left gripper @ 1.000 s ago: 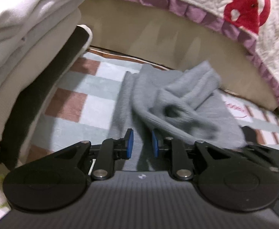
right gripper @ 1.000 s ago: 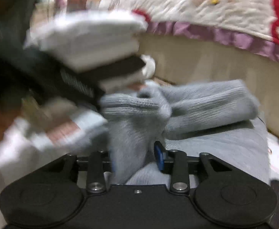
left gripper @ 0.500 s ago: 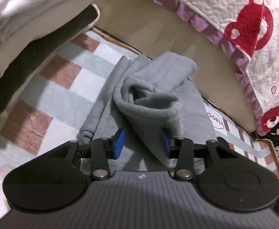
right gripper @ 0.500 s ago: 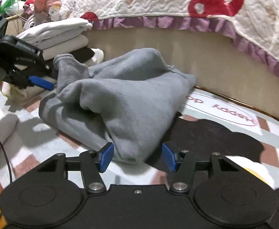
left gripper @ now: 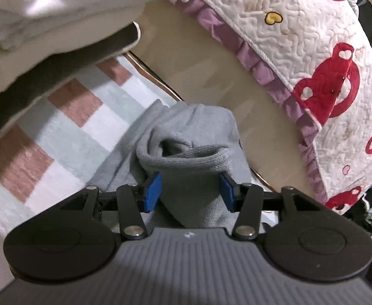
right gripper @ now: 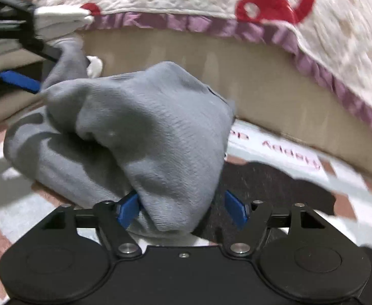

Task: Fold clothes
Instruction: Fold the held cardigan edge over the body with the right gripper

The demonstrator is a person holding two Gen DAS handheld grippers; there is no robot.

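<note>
Grey sweater (right gripper: 140, 137) lay bunched on the checked rug (left gripper: 58, 137), hemmed between bed base (left gripper: 224, 76) and folded stack (left gripper: 46, 33); both grippers' fingers (left gripper: 152, 192) spread apart, straddling its folds

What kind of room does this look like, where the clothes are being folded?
Most likely a bedroom floor. A quilted bedspread with red bears and a purple ruffle hangs over a beige bed base, a checked rug lies below, and folded clothes are stacked beside the grey garment.
</note>
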